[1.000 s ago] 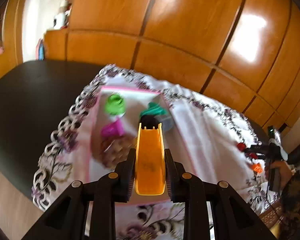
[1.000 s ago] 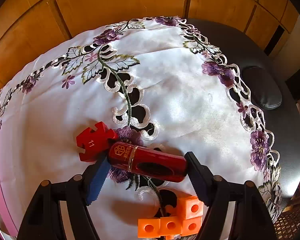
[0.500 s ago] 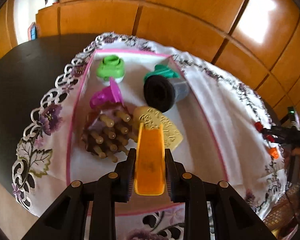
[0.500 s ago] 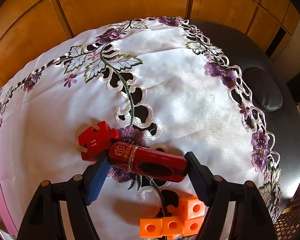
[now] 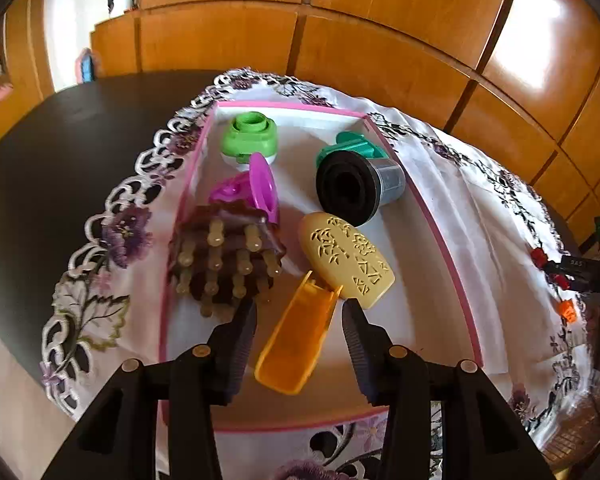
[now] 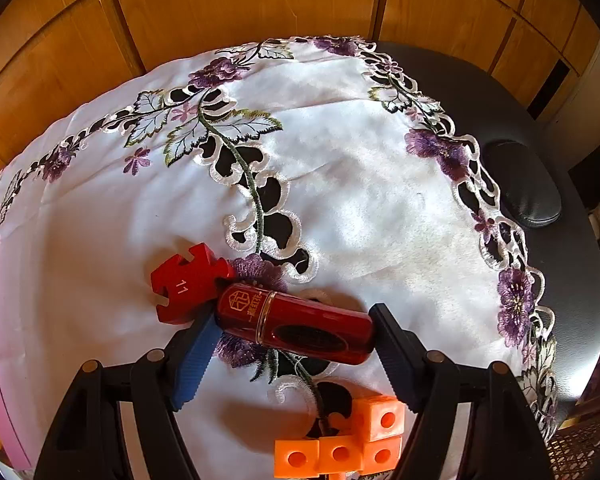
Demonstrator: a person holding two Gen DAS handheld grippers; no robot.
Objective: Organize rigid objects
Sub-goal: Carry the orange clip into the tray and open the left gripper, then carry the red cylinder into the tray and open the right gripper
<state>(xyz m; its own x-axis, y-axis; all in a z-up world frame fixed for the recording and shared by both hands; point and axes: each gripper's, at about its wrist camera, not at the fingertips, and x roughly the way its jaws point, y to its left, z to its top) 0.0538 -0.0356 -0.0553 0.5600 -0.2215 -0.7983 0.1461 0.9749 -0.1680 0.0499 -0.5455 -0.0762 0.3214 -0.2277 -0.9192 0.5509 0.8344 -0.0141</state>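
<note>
Pink tray (image 5: 448, 248) on embroidered cloth — your left gripper (image 5: 300, 316) gapes wide, orange scoop (image 5: 296, 344) loose; lift straight up, w/o nudging it.

Left gripper (image 5: 299, 322): jaws spread wide, both black fingers rising from the bottom edge toward frame centre, ribbed pads facing inward; nothing pinched between them. The left finger (image 5: 236, 340) and the right finger stand about equally far from the frame's midline. Right gripper (image 6: 294, 336): jaws partly closed, with contact at both tips. The left finger carries a blue ribbed pad (image 6: 194, 354); the right finger is black. Both sit in the lower half of the frame, angled inward toward centre.
</note>
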